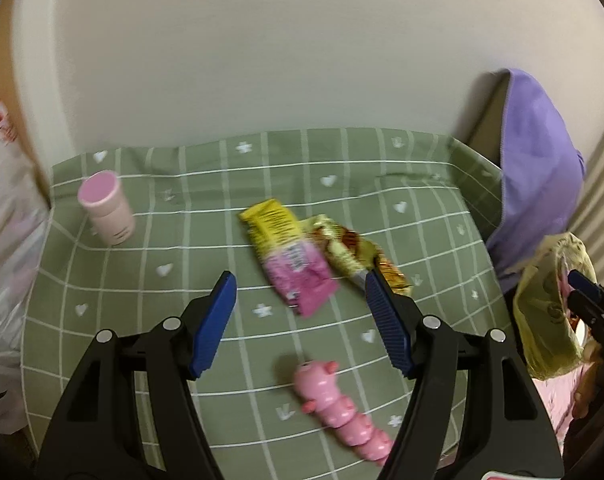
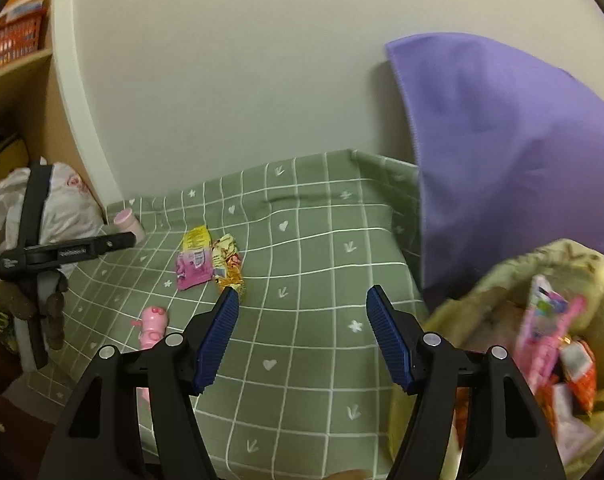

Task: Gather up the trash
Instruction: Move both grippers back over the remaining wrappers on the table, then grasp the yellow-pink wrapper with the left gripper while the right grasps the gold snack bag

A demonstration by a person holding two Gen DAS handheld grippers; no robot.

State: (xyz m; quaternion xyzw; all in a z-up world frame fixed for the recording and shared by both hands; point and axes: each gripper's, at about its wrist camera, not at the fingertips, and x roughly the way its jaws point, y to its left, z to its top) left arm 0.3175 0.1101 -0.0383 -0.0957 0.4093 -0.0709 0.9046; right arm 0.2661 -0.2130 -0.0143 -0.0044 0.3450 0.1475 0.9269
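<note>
A table (image 1: 114, 280) draped in a green cloth with a white grid, hearts and small flowers fills both views, pushed up against a plain off-white wall (image 1: 262, 48). Taking the yellow-and-pink wrapper (image 1: 288, 250) near the cloth's middle as the landmark: a gold crinkled wrapper (image 1: 353, 252) lies touching its right edge, both flat on the cloth. Well to the left of the landmark, toward the wall, a pink cylindrical container (image 1: 106, 208) stands upright. Nearer the camera than the landmark lies a pink pig-shaped toy (image 1: 333, 404). To the right, off the table's end, a purple cloth (image 1: 537, 176) hangs over something upright, and below it a pale yellow-green trash bag (image 2: 513, 320) gapes open with pink and red packets (image 2: 549, 340) inside. Left of the table hangs a white plastic bag (image 1: 6, 240); the right wrist view shows a shelf with an orange basket (image 2: 14, 40) above it.

The left hand-held gripper (image 1: 302, 320) hovers released above the cloth just in front of the landmark wrapper, nothing between its blue pads. The right hand-held gripper (image 2: 302, 332) is likewise spread and empty, beside the trash bag's mouth.
</note>
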